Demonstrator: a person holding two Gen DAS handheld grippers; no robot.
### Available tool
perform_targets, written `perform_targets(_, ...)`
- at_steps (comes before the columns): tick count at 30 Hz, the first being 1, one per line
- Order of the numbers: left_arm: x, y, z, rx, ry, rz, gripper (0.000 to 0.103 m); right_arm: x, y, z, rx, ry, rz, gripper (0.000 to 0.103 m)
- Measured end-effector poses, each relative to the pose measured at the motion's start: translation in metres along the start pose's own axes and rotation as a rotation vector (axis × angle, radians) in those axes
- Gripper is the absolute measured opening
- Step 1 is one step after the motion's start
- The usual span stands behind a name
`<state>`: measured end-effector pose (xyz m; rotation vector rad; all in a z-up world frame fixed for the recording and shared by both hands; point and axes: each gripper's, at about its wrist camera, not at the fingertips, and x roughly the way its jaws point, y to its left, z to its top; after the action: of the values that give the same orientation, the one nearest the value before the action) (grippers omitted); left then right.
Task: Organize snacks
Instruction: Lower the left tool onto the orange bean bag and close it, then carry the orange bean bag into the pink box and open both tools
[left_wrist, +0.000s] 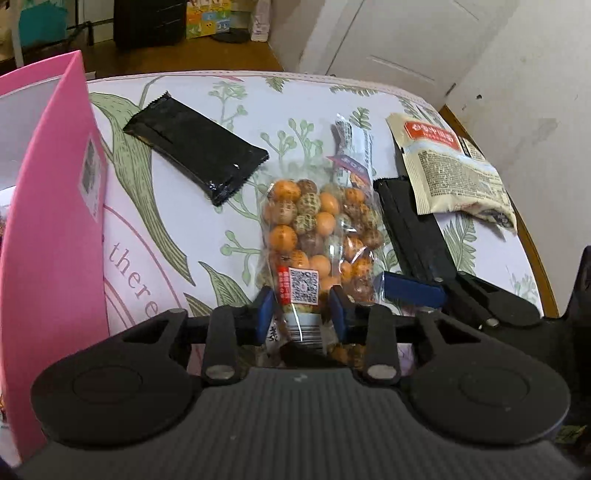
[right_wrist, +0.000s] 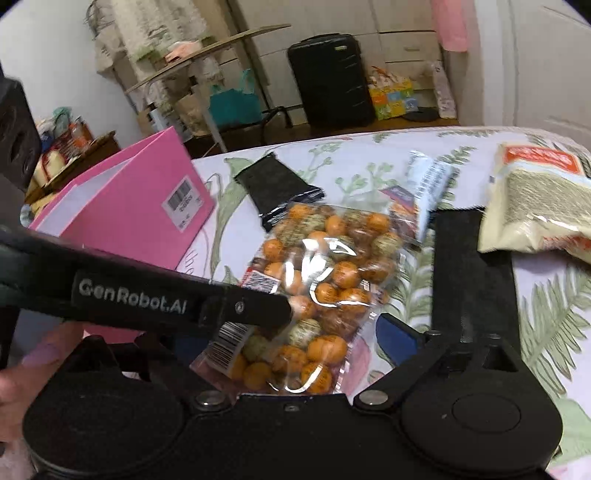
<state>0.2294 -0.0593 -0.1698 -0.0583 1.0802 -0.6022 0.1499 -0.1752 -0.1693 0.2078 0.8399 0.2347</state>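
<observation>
A clear bag of orange and brown coated balls (left_wrist: 317, 229) (right_wrist: 328, 280) lies lengthwise on the floral tablecloth (left_wrist: 147, 258). My left gripper (left_wrist: 301, 306) is shut on the bag's near end, its blue pads pressing the labelled part. My right gripper (right_wrist: 291, 229) stands wide open over the same bag. One of its fingers (left_wrist: 410, 229) lies along the bag's right side, and the other is hidden under the left gripper's black finger (right_wrist: 251, 306). A pink bag (left_wrist: 55, 221) (right_wrist: 129, 206) stands open at the left.
A black wrapper (left_wrist: 195, 155) (right_wrist: 277, 188) lies beyond the bag to the left, with a small silver packet (left_wrist: 352, 147) behind it. A beige packet with a red label (left_wrist: 450, 170) (right_wrist: 539, 199) is at the right, near the table's edge. A person's hand (right_wrist: 22, 369) holds the left gripper.
</observation>
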Motion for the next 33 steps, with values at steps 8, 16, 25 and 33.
perform_targets(8, 0.006, 0.004, 0.001, 0.006, 0.012, -0.026, 0.031, 0.010, 0.007, -0.003, -0.089, -0.015, -0.049, 0.099)
perform_targets(16, 0.002, -0.004, -0.001, 0.035, 0.059, -0.028, 0.034, -0.005, 0.011, -0.003, -0.068, -0.022, -0.084, 0.087)
perform_targets(25, -0.028, -0.017, -0.008, 0.058, 0.135, -0.020, 0.035, -0.034, 0.024, -0.006, -0.037, 0.011, -0.055, 0.087)
perform_targets(33, -0.064, -0.017, -0.033, 0.038, 0.174, -0.036, 0.035, -0.062, 0.049, -0.020, -0.052, 0.048, -0.015, 0.088)
